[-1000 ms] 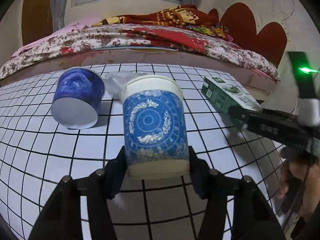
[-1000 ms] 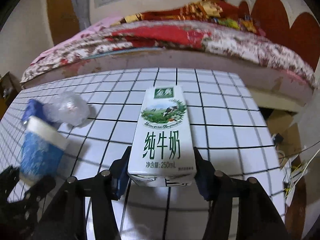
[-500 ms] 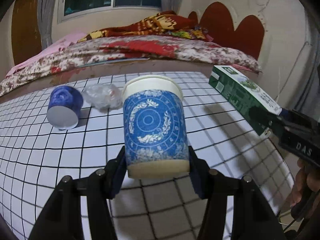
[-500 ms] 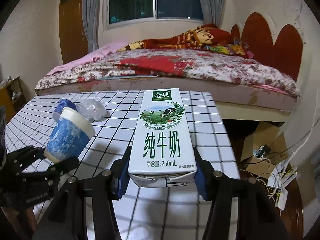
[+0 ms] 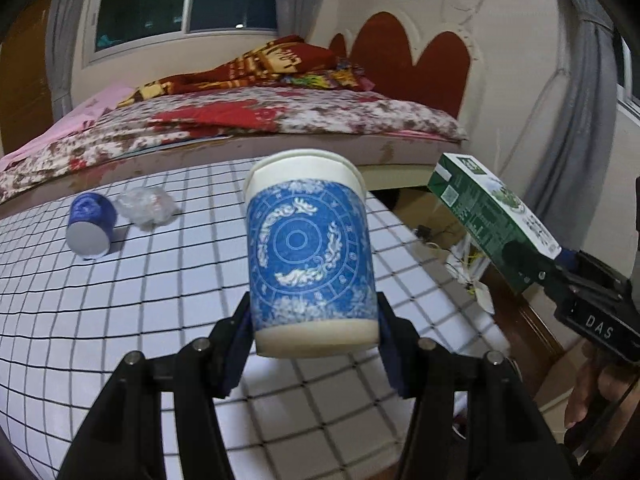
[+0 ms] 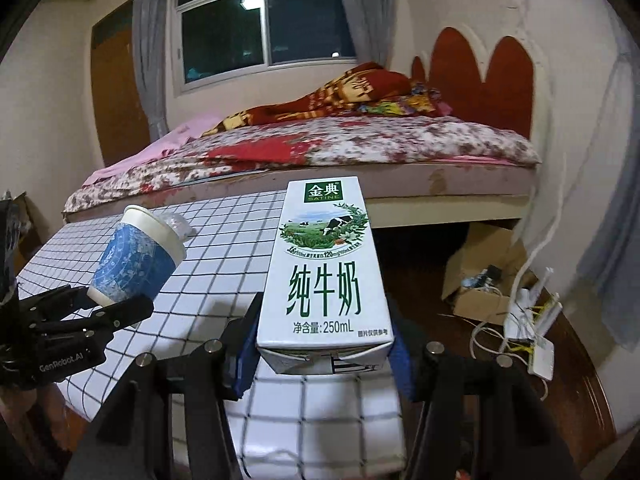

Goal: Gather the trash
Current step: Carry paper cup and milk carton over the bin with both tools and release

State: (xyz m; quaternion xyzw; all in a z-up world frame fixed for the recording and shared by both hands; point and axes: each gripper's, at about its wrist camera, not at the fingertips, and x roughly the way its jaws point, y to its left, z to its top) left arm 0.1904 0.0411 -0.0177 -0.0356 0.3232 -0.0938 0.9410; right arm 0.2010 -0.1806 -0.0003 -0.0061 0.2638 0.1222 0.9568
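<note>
My left gripper [image 5: 314, 344] is shut on a blue-patterned paper cup [image 5: 310, 252] with a white rim, held up above the grid-patterned table [image 5: 120, 308]. My right gripper [image 6: 324, 356] is shut on a white and green 250 mL milk carton [image 6: 326, 264], held up near the table's right edge. Each shows in the other view: the carton [image 5: 492, 216] at the right, the cup [image 6: 136, 260] at the left. A second blue cup [image 5: 90, 226] lies on its side on the table beside a crumpled clear plastic wrapper [image 5: 146, 208].
A bed [image 6: 320, 148] with a floral cover stands behind the table. To the right, on the floor, are a cardboard box [image 6: 480, 280] and a white power strip with cables [image 6: 536, 344]. A window [image 6: 264, 20] is in the far wall.
Both grippers have risen and drawn back from the table with the cup and carton in them. The fallen cup and wrapper now look farther away.
</note>
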